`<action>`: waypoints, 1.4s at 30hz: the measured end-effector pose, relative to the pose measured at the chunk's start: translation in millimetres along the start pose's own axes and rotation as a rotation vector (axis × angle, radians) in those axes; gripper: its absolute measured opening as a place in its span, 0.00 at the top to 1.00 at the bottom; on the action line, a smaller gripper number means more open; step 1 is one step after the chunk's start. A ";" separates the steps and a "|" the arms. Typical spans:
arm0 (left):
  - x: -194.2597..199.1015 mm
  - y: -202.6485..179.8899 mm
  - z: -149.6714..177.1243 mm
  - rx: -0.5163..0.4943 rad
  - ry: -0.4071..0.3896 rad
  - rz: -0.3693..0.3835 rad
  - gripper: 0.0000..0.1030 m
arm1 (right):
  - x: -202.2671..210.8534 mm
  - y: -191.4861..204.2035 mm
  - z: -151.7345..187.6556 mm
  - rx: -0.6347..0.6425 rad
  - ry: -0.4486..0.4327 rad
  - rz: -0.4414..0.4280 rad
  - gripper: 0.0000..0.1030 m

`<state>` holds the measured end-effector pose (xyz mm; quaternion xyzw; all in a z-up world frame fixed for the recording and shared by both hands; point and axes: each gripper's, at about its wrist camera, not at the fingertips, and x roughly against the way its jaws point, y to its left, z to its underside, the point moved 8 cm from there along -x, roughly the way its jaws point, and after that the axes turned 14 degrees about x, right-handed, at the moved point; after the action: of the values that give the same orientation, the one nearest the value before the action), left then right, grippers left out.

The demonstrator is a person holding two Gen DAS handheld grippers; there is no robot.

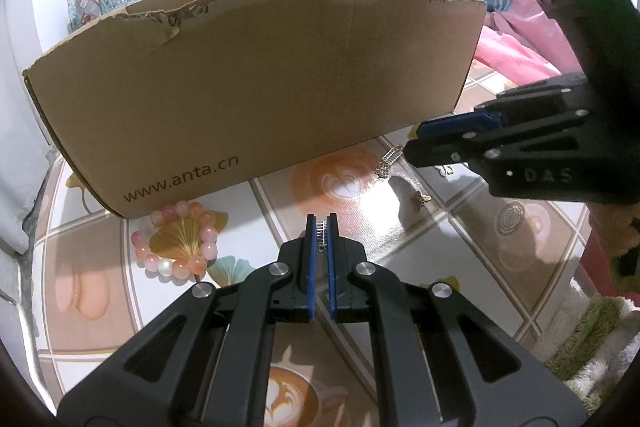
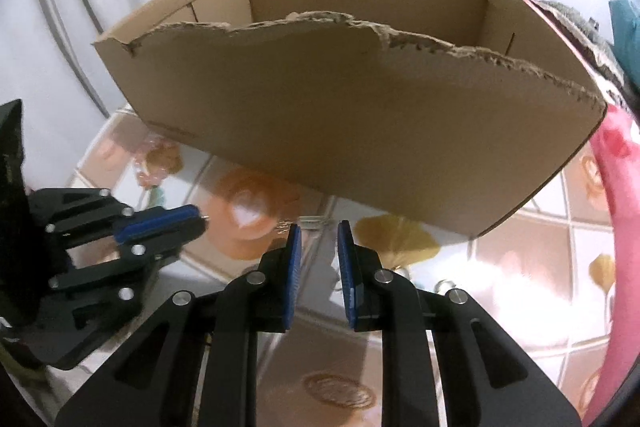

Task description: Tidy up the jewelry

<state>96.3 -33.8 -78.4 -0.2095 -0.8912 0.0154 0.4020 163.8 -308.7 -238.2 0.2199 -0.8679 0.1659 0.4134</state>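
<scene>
Cardboard box (image 1: 256, 83) hides its contents; left gripper (image 1: 321, 223) pinches a half-hidden silver chain (image 1: 321, 233), right gripper (image 2: 318, 233) gapes.

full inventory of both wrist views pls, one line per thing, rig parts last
cardboard box: 1, brown, torn top edge, open, standing on the table behind the jewelry
bead bracelet: 1, pink and orange with a white bead, on the table at the box's left front corner
silver ladder earring: 1, clamped in the left tool
second silver ladder earring: 1, on the table by the right tool's tips
small gold piece: 1, on the table right of centre
table: 1, glossy tile-print cover with coffee pictures
left tool: 1, black, blue pads, shut on the earring
right tool: 1, black, blue pads, open, holding nothing
</scene>
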 end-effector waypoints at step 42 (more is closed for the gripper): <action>0.8 7.3 2.1 0.012 -0.003 0.031 0.96 | -14.1 13.0 -4.6 0.117 0.025 -0.007 0.85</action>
<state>97.0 -26.6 -80.7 -0.2209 -0.8883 0.0274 0.4017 167.9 -292.1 -248.0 0.2448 -0.8508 0.2175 0.4111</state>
